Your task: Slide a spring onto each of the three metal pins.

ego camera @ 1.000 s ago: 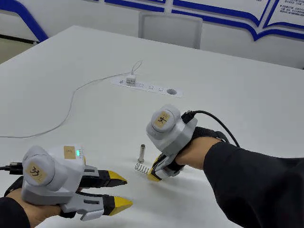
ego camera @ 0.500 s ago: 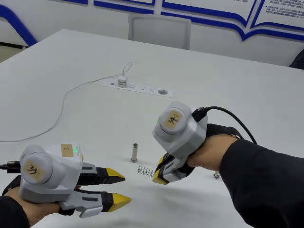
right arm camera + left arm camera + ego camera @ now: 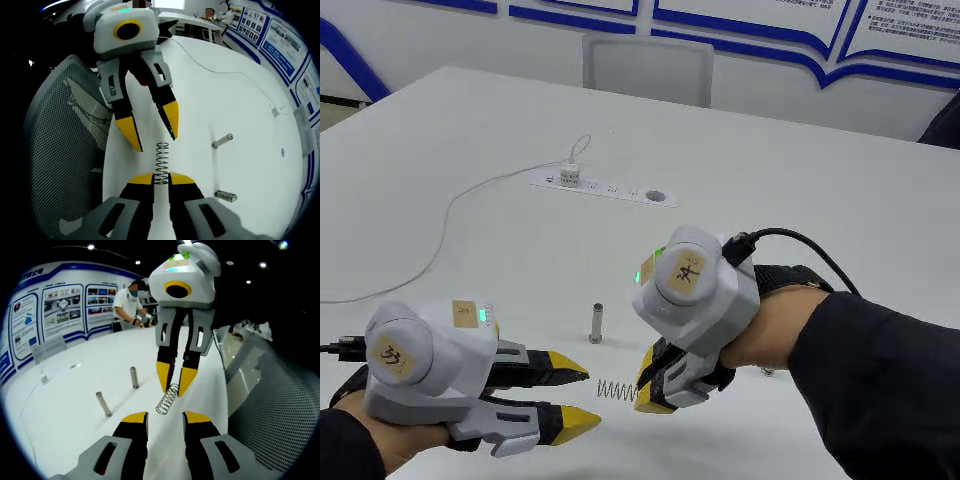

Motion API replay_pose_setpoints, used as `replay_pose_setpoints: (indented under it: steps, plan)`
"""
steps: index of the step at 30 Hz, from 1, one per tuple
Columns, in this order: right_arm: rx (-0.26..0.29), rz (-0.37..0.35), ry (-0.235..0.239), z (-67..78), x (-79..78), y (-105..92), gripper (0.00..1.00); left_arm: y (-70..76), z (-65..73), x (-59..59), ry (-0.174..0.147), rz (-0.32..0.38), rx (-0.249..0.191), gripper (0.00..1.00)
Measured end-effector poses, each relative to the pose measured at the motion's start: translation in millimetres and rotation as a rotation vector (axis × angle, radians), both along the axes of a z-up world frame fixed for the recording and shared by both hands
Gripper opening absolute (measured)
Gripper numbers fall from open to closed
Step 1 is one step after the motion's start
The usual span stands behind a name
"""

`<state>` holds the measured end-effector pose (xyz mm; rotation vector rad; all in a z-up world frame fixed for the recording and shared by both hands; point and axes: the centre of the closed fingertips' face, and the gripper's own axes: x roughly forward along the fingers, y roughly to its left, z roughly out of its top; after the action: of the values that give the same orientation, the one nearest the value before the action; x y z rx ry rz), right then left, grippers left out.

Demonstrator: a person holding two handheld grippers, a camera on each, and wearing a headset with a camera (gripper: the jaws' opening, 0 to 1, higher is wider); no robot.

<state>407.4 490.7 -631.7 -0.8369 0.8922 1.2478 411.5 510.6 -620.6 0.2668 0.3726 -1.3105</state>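
Nearest, the left gripper (image 3: 589,395) hovers low over the white table (image 3: 840,200), jaws released and spread, nothing between them. Just beyond, the right gripper (image 3: 643,390) is clenched on 1 end of a spring (image 3: 614,389); the free end points toward the left gripper's yellow tips. Whether the spring touches the table cannot be told. Behind it, 1 bare metal pin (image 3: 596,323) stands upright. The left gripper view shows a 2nd pin (image 3: 134,377), already carrying a spring. Farther back lie a power strip (image 3: 605,187), a white cable (image 3: 450,225) and a chair (image 3: 645,65).

Power strip (image 3: 604,187), cable (image 3: 490,180), chair (image 3: 647,70)
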Motion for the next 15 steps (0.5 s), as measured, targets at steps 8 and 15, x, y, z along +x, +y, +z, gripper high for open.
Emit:
replay_pose_setpoints:
  steps: [8, 15]
  plan:
    - [-0.002, 0.082, -0.006, 3.8, -7.9, 8.6, 0.12, -3.4, -0.7, -5.7, -0.003, -0.035, 0.0, 0.24]
    - [-0.01, 0.104, 0.0, 5.4, -11.7, 9.8, 0.12, -5.8, -1.6, -12.2, -0.018, -0.068, 0.003, 0.14]
